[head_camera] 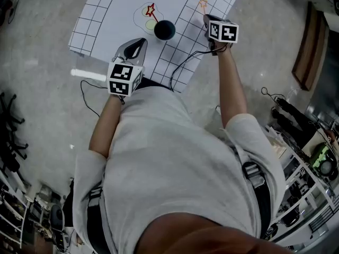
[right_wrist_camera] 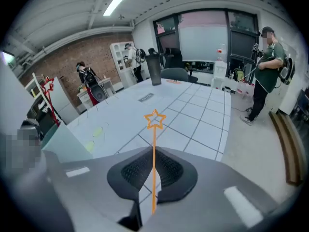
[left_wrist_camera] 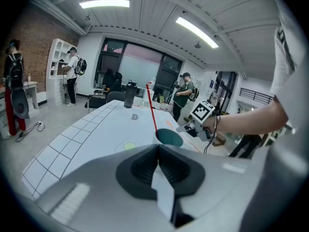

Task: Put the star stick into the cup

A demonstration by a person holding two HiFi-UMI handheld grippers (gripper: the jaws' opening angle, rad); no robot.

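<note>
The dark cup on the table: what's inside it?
A red star stick stands in the cup, leaning, with its star end up. The stick's lower end and the cup's bottom cannot be seen: the cup's wall and its dark inside cover them.

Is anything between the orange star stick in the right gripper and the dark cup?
Nothing visible: bare table lies between the orange star stick and the cup. A red star stick already stands in the cup.

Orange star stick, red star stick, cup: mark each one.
orange star stick [right_wrist_camera: 154, 144], right gripper view, on its stem.
red star stick [left_wrist_camera: 151, 108], left gripper view, mid stem.
cup [left_wrist_camera: 171, 138], left gripper view, teal inner wall.
</note>
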